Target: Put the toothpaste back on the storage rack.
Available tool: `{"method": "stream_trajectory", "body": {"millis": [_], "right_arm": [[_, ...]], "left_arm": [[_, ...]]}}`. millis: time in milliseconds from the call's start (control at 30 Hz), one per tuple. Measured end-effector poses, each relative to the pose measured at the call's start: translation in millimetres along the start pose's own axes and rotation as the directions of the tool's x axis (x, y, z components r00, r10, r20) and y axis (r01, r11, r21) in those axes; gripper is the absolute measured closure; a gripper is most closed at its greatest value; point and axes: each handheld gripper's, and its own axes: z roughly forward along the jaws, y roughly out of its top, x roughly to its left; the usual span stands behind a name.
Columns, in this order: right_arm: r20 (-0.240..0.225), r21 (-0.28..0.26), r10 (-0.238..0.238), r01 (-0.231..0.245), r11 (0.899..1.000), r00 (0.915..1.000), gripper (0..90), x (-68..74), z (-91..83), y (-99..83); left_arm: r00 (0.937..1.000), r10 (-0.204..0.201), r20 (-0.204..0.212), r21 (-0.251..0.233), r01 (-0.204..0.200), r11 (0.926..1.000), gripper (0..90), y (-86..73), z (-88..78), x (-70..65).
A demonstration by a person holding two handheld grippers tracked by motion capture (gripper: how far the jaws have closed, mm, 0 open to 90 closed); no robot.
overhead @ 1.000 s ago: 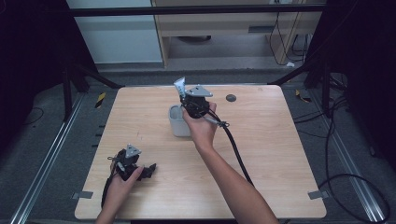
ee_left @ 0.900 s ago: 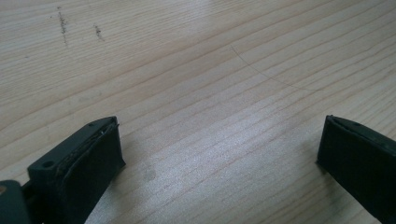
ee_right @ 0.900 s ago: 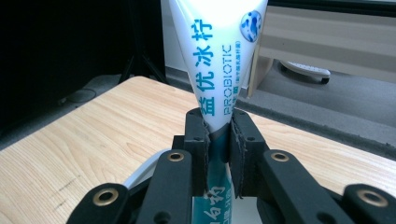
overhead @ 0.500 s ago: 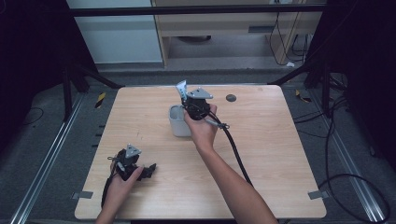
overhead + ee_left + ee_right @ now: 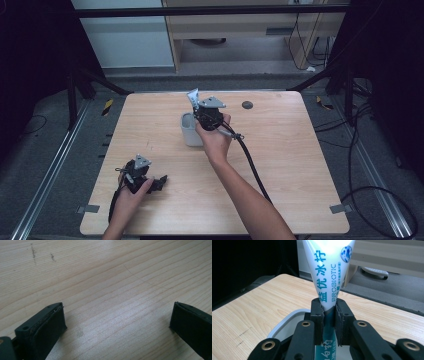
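The right gripper (image 5: 328, 312) is clamped on one white sachet (image 5: 327, 270), pinched near its lower part and held upright just above one white tub (image 5: 191, 131) at mid-table. Its print reads "PROBIOTIC" beside blue Chinese characters, legible in the right gripper view; the high view gives the sachet (image 5: 193, 96) as a pale sliver. The left gripper (image 5: 117, 322) rests near the table's (image 5: 280, 165) front left, jaws wide apart over bare wood. One dark disc (image 5: 247, 105) lies near the far edge.

Sachet (image 5: 327, 277) above bin (image 5: 190, 131), mid-table (image 5: 280, 165)
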Motion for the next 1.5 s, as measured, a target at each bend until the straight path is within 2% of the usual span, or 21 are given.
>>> {"method": "stream_trajectory", "body": {"millis": [1500], "right_arm": [[-0.001,0.066,-0.010,0.010,0.998,0.9999,78.5,0.7,7.8,-11.1]], "left_arm": [[1.0000,0.000,0.000,0.000,0.000,1.0000,0.0,0.0,0.0,0.0]]}}
